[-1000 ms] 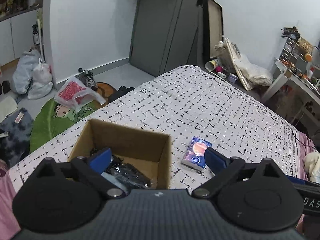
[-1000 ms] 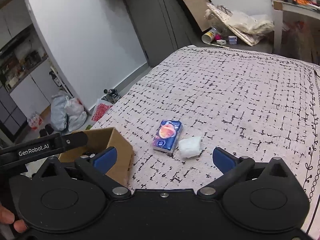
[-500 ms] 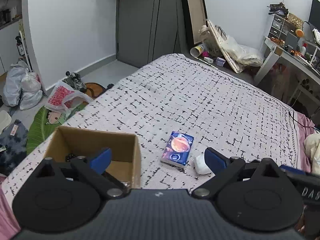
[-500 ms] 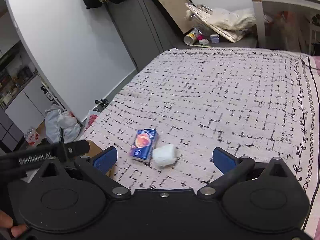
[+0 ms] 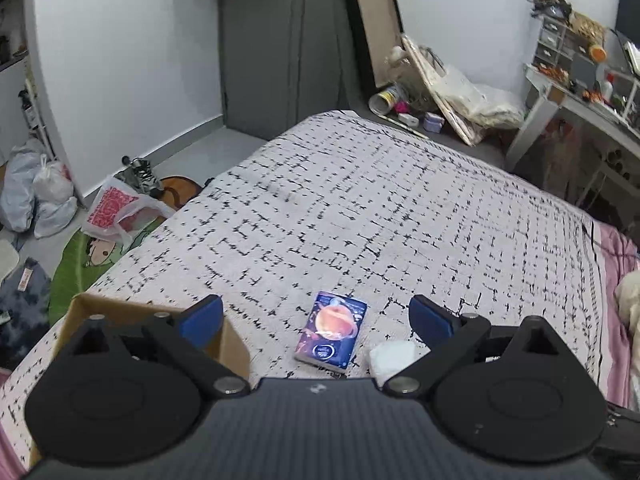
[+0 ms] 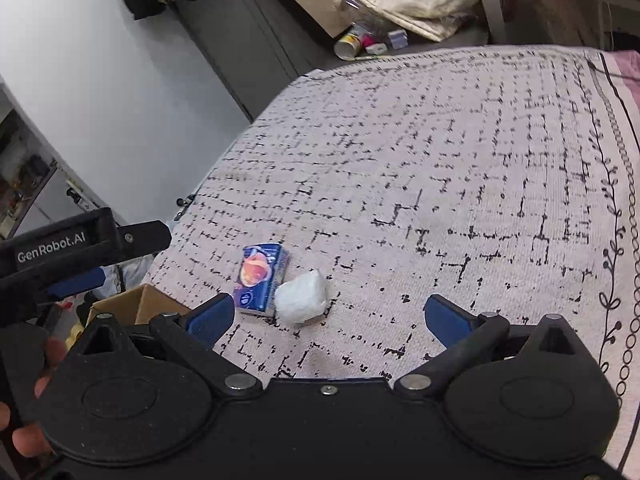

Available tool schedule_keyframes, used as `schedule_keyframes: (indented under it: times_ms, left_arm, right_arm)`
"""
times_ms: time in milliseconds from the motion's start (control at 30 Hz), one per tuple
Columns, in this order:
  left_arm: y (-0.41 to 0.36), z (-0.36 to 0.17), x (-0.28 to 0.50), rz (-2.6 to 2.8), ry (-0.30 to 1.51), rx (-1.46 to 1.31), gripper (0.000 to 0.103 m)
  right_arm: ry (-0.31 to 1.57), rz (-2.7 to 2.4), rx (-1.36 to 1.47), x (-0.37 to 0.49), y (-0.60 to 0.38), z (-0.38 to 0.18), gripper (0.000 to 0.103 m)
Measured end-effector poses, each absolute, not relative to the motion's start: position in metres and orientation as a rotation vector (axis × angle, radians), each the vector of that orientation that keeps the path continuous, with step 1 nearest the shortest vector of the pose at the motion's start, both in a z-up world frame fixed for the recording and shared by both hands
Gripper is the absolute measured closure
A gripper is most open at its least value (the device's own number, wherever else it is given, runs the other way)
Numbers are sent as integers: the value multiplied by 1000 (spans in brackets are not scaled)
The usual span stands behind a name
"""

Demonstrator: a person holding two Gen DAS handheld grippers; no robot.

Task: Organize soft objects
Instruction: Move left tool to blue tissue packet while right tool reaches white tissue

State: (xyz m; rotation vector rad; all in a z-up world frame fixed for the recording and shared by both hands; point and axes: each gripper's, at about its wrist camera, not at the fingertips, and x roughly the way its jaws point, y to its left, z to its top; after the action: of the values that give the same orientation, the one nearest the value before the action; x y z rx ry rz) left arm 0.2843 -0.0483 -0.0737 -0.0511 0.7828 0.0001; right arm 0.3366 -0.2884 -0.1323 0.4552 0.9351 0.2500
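Bedspread (image 5: pixel 360 208) patterned black on pale. Box (image 5: pixel 234 344) at left edge, pack (image 5: pixel 331 332) beside it, wad (image 6: pixel 302 297) touching pack's right side. Left gripper (image 5: pixel 316 316) and right gripper (image 6: pixel 328 314) both above, jaws apart, empty.

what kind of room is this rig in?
Most likely a lived-in bedroom: the work surface is a bed under a patterned cover, a cluttered desk stands beside it, and tied bags sit on the floor.
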Motion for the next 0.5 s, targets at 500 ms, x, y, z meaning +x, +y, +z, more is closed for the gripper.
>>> schedule_keyframes:
  times_ms: [500]
  left_arm:
    - [-57,-119,320,-70,901,-52,25]
  right_arm:
    - [1007,341,502,367,-268,-175,33]
